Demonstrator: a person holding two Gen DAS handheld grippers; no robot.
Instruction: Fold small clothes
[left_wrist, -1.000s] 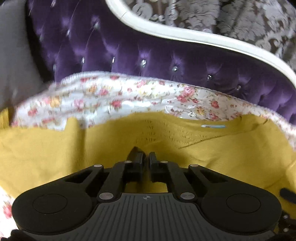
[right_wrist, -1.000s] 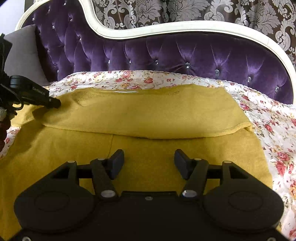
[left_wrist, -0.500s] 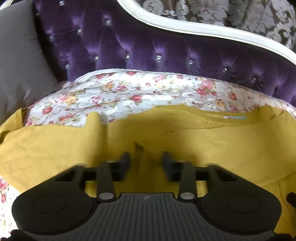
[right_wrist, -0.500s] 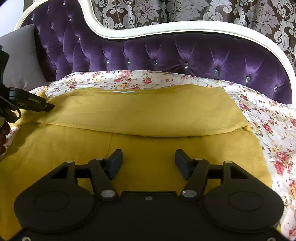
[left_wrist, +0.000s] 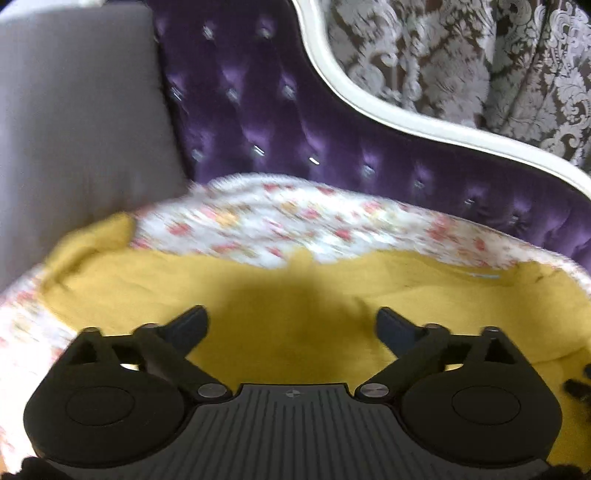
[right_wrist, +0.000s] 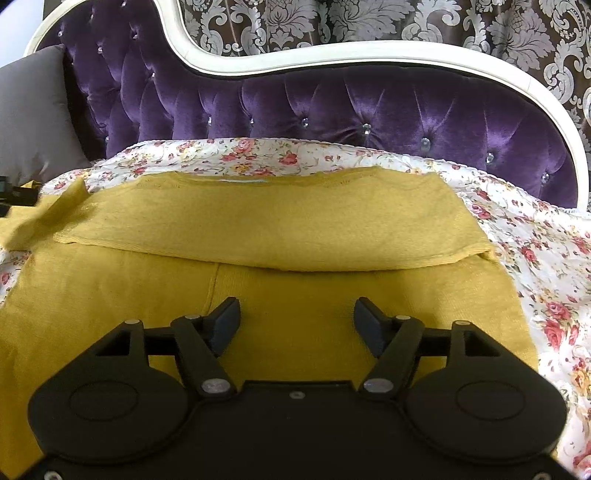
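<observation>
A mustard-yellow knit garment (right_wrist: 280, 221) lies flat on a floral sheet (right_wrist: 535, 236), its upper part folded down in a band across the body. My right gripper (right_wrist: 295, 325) hovers over the lower half, jaws opening, nothing between them. My left gripper (left_wrist: 291, 328) stands over the garment (left_wrist: 295, 295) at its left side, jaws opening wide, only flat cloth below and nothing pinched. The left gripper's tip (right_wrist: 14, 192) peeks in at the left edge of the right wrist view. The left wrist view is blurred by motion.
A purple tufted headboard (right_wrist: 369, 107) with a white frame rises behind the bed, patterned curtains (right_wrist: 406, 22) above it. A grey pillow (left_wrist: 74, 129) leans at the left, close to the garment's left sleeve end (left_wrist: 92, 240).
My left gripper let go of the yellow cloth, its jaws going from shut to wide apart, and swung left toward the grey pillow. The right gripper stayed put, its jaws widening slightly.
</observation>
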